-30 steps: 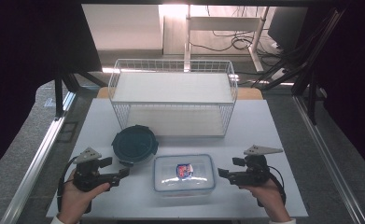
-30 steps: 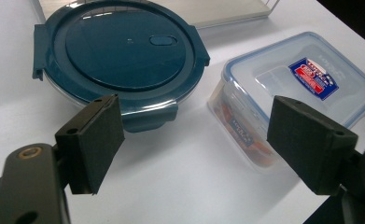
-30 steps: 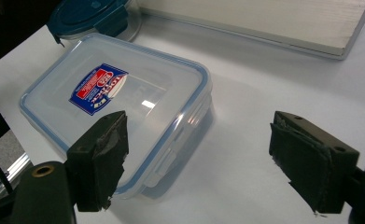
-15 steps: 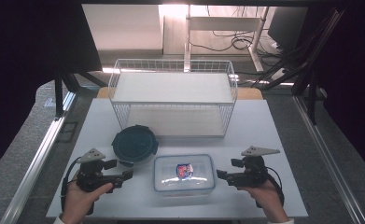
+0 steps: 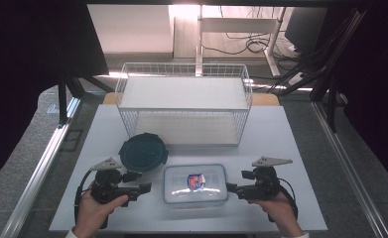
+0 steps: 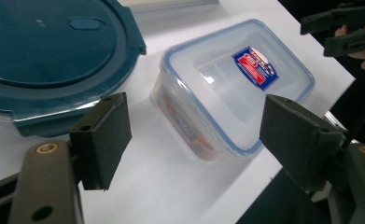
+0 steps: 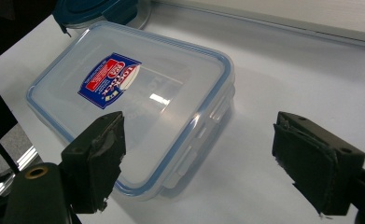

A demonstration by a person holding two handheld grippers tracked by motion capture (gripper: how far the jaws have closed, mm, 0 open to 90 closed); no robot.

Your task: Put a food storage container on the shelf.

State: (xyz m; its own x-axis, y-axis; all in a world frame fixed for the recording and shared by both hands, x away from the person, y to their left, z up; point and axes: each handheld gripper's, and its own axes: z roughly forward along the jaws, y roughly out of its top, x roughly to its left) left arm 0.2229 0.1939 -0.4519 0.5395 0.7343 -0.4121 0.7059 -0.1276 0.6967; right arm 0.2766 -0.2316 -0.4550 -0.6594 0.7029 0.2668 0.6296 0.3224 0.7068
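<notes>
A clear rectangular box [image 5: 195, 183] with a blue-rimmed lid and a red and blue sticker lies near the table's front edge. A round dark teal container [image 5: 143, 152] sits just behind and to its left. My left gripper [image 5: 141, 182] is left of the box and points at it. Its jaws have just been closing but are still open, with nothing pressed between the pads. In the left gripper view [image 6: 201, 135] the box [image 6: 231, 84] lies ahead, with the teal container [image 6: 49, 56] at upper left. My right gripper [image 5: 237, 181] stands open at the box's right end. In the right gripper view [image 7: 203, 161] the box's latch corner [image 7: 138, 102] lies ahead, untouched.
A white wire basket [image 5: 184, 101] with a flat white shelf stands across the back of the white table [image 5: 281, 148]. Metal frame rails run along both sides. Cables and table legs lie on the floor behind.
My left gripper has edged right, toward the clear box. The right gripper and the box have stayed where they were.
</notes>
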